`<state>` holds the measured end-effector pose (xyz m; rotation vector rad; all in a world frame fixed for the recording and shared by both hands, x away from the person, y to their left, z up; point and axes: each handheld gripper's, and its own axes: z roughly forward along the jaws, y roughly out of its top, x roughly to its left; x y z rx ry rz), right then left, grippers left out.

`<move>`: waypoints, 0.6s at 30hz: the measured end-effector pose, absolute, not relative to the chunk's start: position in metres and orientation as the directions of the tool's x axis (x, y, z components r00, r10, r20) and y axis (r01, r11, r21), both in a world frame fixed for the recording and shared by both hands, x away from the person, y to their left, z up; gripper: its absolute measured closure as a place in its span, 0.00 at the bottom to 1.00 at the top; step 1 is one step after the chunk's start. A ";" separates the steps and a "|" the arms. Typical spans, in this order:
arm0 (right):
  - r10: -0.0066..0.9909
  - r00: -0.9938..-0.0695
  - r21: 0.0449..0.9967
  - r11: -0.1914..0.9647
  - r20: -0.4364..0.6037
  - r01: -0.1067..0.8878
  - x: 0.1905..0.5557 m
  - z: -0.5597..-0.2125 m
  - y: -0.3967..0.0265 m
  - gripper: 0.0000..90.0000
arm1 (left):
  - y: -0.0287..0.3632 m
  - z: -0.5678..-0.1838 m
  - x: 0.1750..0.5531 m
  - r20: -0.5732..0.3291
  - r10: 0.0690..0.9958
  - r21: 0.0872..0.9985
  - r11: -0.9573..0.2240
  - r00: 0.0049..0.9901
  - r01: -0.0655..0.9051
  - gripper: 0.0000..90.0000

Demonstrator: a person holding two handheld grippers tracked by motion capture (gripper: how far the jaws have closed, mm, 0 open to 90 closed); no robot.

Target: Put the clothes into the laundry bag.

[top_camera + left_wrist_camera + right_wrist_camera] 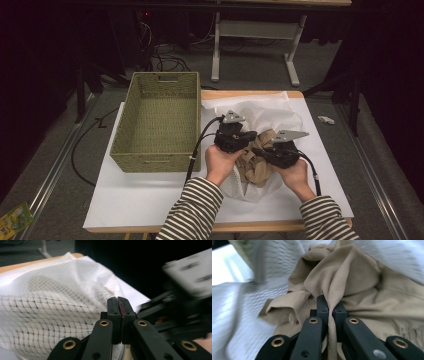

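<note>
On the desk (150, 200), just right of a woven basket (159, 125), lay a white mesh laundry bag (260, 112) with a beige garment (352, 272) bunched in its mouth. My left gripper (119, 300) was closed, jaws together at the mesh edge; I could not tell whether mesh was caught. My right gripper (329, 305) was clamped on a fold of the beige garment, the fabric pinched between its jaws.

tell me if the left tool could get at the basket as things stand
Probably not right away: the left tool is shut on the mesh bag. The basket sits open just beside it, with nothing between them.
</note>
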<state>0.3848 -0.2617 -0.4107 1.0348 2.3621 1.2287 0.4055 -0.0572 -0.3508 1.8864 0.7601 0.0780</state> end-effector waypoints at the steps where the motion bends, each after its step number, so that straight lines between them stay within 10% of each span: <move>1: 0.716 -0.695 0.792 0.386 0.067 0.474 0.389 -0.413 -0.258 0.98 | -0.056 -0.349 0.402 -0.275 0.529 0.853 -0.250 0.803 0.457 0.99; 9: 0.833 -0.552 0.776 0.322 0.040 0.542 0.429 -0.438 -0.249 0.95 | -0.039 -0.367 0.393 -0.226 0.584 0.843 -0.284 0.779 0.458 0.99; 13: 0.796 -0.604 0.779 0.357 0.034 0.515 0.412 -0.425 -0.250 0.64 | -0.041 -0.373 0.394 -0.210 0.582 0.841 -0.302 0.786 0.448 0.99; 18: 0.813 -0.581 0.822 0.308 0.034 0.479 0.379 -0.401 -0.283 0.57 | -0.044 -0.378 0.394 -0.225 0.576 0.841 -0.293 0.786 0.455 0.99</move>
